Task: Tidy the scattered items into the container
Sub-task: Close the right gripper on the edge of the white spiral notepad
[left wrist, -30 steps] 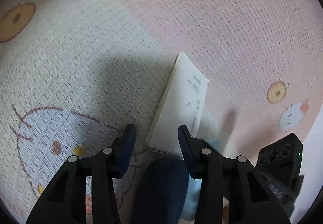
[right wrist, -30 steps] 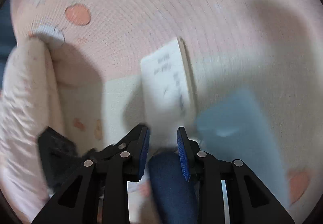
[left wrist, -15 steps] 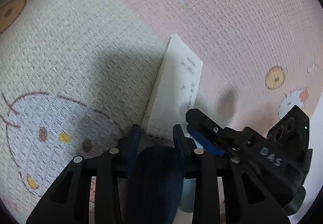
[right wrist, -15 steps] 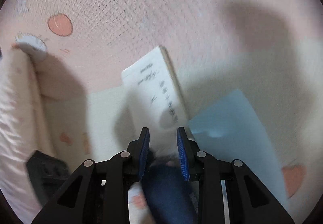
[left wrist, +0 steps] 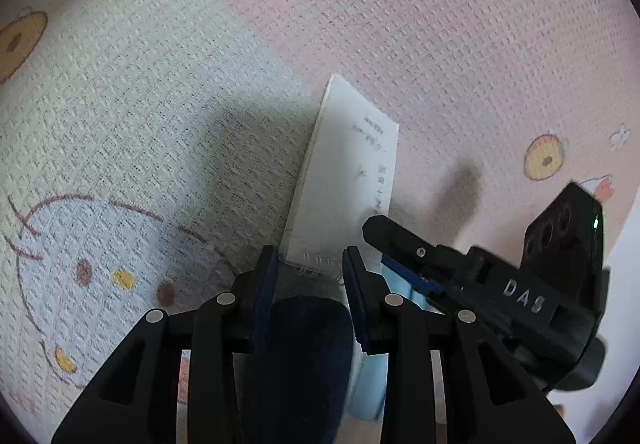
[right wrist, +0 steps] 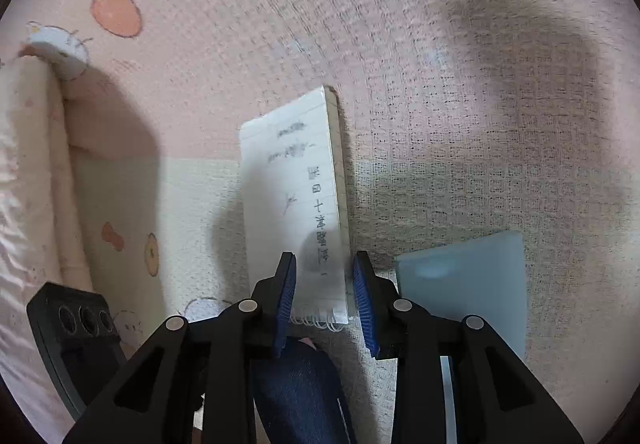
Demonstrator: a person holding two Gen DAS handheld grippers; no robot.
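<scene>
Two items remain loose on the mat [right wrist: 460, 104]: notepad [right wrist: 292, 200] at 12 o'clock of the right gripper [right wrist: 324, 300], blue card [right wrist: 464, 284] at 3. Both grippers' fingers spread, empty; left gripper [left wrist: 308, 288] nearby. No container visible; tidying barely begun.

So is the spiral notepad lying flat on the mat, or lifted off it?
Cannot tell. The spiral notepad lies between the open right tongs, spiral end toward them, over the patterned mat; whether it rests there isn't clear.
</scene>
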